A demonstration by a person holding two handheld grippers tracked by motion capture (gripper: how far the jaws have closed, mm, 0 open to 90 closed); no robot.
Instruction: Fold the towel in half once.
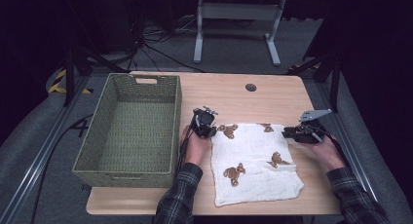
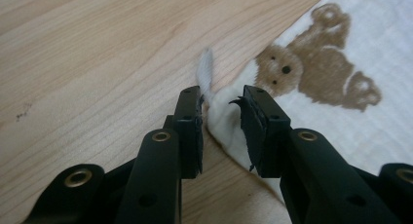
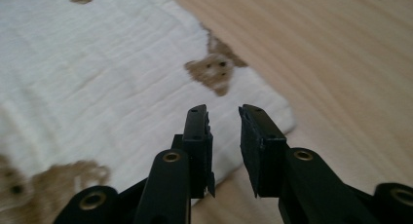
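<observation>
A white cloth [image 1: 258, 160] printed with brown bears lies folded flat on the wooden table [image 1: 234, 92]. My left gripper [image 1: 210, 131] is at the cloth's far left corner. In the left gripper view the jaws [image 2: 221, 97] stand a little apart, with the bunched corner [image 2: 221, 119] and its small tag lying loose between them. My right gripper [image 1: 286, 133] is at the far right corner. Its jaws [image 3: 223, 112] are also slightly apart just over the cloth's edge [image 3: 97, 78], with nothing gripped.
A large empty woven basket [image 1: 124, 177] stands on the left part of the table, close beside my left hand. A round cable hole [image 1: 251, 87] sits near the far edge. Bare wood lies beyond the cloth and to its right.
</observation>
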